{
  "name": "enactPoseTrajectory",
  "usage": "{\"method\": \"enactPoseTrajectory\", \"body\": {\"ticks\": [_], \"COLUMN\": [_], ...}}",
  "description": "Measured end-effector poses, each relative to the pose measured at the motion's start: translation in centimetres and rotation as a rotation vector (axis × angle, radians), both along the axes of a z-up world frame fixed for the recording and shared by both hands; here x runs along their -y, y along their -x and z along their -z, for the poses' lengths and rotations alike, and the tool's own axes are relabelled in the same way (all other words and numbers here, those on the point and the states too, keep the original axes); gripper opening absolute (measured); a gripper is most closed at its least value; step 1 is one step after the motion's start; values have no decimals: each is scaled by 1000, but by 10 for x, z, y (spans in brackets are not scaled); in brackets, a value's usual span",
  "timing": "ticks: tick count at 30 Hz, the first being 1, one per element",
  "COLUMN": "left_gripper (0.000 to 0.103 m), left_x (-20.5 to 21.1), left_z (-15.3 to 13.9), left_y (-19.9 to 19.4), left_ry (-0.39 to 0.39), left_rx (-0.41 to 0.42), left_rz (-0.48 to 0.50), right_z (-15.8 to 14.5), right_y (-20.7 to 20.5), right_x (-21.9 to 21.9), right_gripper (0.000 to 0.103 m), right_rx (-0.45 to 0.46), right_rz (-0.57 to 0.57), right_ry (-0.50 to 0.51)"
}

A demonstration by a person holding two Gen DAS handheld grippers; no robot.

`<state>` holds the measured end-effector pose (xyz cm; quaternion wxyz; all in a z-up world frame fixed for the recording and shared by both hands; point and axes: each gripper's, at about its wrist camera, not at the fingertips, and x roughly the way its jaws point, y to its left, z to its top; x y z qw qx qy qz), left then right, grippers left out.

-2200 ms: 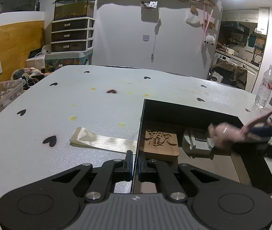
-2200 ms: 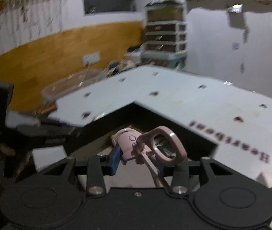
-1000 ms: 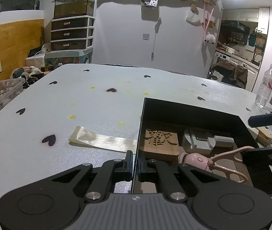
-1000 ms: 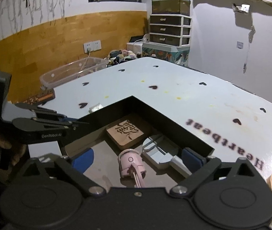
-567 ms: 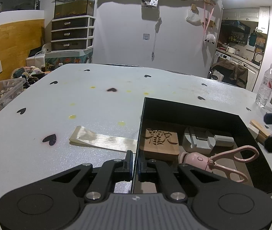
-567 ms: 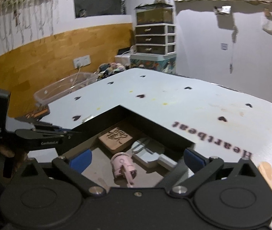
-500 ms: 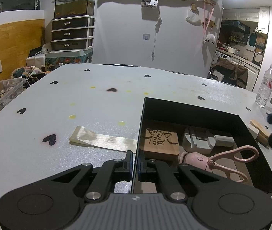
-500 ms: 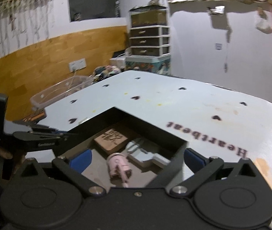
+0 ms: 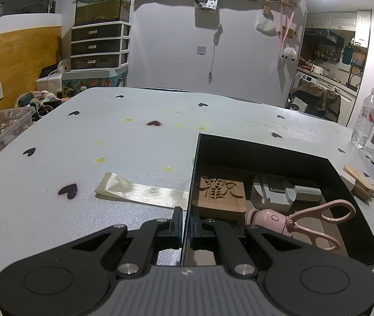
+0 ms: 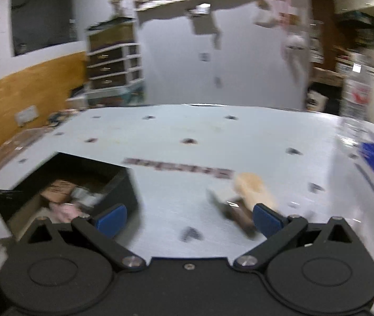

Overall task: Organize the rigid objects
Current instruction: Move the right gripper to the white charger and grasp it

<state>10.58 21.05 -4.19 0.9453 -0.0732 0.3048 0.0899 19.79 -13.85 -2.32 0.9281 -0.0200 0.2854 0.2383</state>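
The left gripper (image 9: pixel 185 223) is clamped on the near wall of the black rectangular box (image 9: pixel 260 149), which holds a carved wooden block (image 9: pixel 221 193), a grey plastic tool (image 9: pixel 274 192) and pink-handled scissors (image 9: pixel 300 217). The right gripper (image 10: pixel 189 217) stands wide apart and empty; a blurred wooden-handled brush (image 10: pixel 250 187) lies at its one o'clock on the white heart-patterned table (image 10: pixel 213 137).

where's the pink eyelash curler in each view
Left wrist: the pink eyelash curler lies in the black box, lower right, beside the carved wooden block.
Right wrist: a pink blur at lower left, inside the box.
Shared landmark: the black box.
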Motion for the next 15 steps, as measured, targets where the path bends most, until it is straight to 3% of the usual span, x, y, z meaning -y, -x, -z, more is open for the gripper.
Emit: {"method": "enactPoseTrajectory", "body": {"ticks": [10,15], "left_gripper": [5,4], "left_x": [0,1], "left_z": [2,5], "left_y": [-1,0], "left_ry": [2,5], "left_rx": [-3,-7], "left_rz": [0,1], "right_z": [27,43], "right_y": [-18,-30], "right_x": [59,73], "right_gripper": [103,103], "right_rx": [-44,-93], "right_rz": [278,329], "right_ry": [61,79]}}
